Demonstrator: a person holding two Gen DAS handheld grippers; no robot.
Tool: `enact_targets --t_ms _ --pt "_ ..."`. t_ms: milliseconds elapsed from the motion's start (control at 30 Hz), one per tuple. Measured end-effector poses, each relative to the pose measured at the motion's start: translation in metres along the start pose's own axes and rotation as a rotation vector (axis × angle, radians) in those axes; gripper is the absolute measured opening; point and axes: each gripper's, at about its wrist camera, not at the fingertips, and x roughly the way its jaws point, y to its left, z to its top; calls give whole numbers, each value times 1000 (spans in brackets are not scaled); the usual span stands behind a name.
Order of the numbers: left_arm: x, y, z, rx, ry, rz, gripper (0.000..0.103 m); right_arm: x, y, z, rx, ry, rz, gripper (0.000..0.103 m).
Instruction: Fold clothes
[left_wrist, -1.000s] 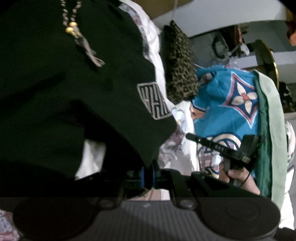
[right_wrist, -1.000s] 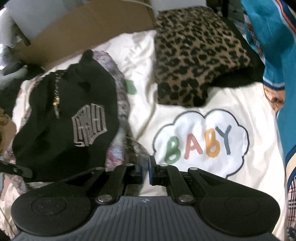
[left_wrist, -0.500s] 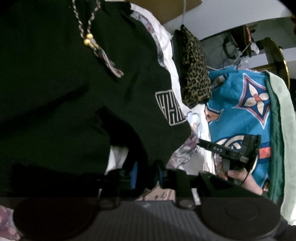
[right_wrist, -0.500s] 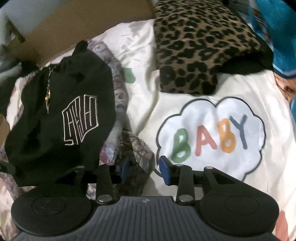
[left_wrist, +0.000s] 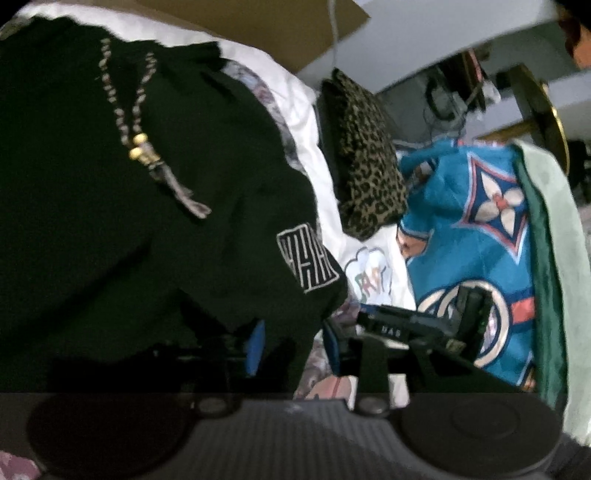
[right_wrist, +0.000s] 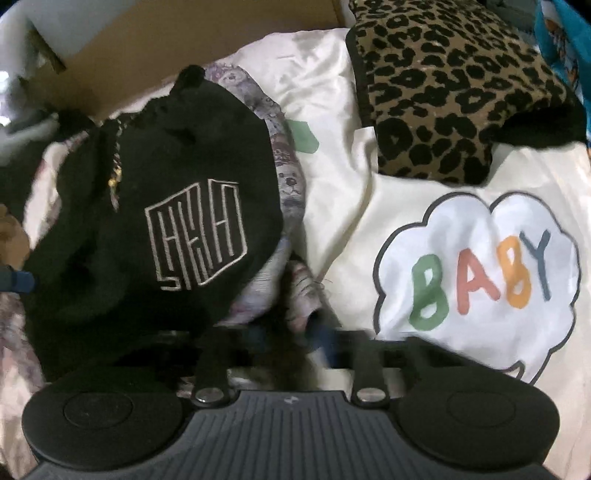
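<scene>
**Grippers spread beside a black garment on a bed**

Left gripper: jaws spread apart, blue pads showing; a fold of the black garment hangs down between them, with no pinch visible. Right gripper: jaws likewise parted, blurred, nothing held between them; the same tool shows in the left wrist view as a dark bar just beyond the left fingers.

Item 1, black garment. Matt, dark knit, bunched into a rounded heap. Bears a pale outlined square emblem of maze-like lines. A braided cord with gold beads and a frayed tassel end lies across the upper part. Location: on the bed, left of centre in the right wrist view, its lower edge just above and to the left of the right gripper; directly over the left gripper, filling most of that view.

Item 2, floral patterned cloth. Greyish-lilac print, crumpled, lies under and beside the black garment, reaching toward the right jaws.

Item 3, white bedding. Smooth cream fabric with a cloud outline and coloured letters "BABY".

Item 4, leopard-print pillow. Plush, tan with black spots, black underside, resting on the bedding well apart from the garment.

Item 5, blue patterned fabric. Turquoise with a flower-in-diamond motif.
</scene>
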Motion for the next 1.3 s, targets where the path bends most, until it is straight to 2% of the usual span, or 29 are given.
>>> enact_targets --t_ms 233,400,600,700,767,900,1000,1100,1133,1167,1233,1300 --pt "10 -37 10 143 96 68 37 -36 6 -14 -12 -59 57 0" --pt "26 -69 20 227 127 97 38 -60 4 -23 44 -105 73 0" --pt "49 -91 30 303 135 134 49 -68 3 -38 107 -89 112 0" --pt "65 -93 36 285 134 155 55 -63 14 -46 90 -71 133 0" --pt "75 -94 40 257 129 155 62 -59 20 -48 85 -59 152 0" --pt "98 -94 35 218 127 114 69 -52 35 -46 73 -49 187 0" --pt "112 -91 28 210 150 123 69 -47 46 -44 54 -44 203 0" --pt "118 -81 25 193 154 130 59 -41 54 -44 45 -37 207 0" --pt "119 -76 26 177 158 124 46 -40 55 -44 46 -35 206 0" --pt "120 -70 26 157 165 119 28 -38 57 -44 45 -32 206 0" --pt "122 -57 28 118 179 125 7 -35 59 -46 43 -28 205 0" --pt "121 -47 29 104 177 137 7 -32 61 -47 40 -23 204 0"
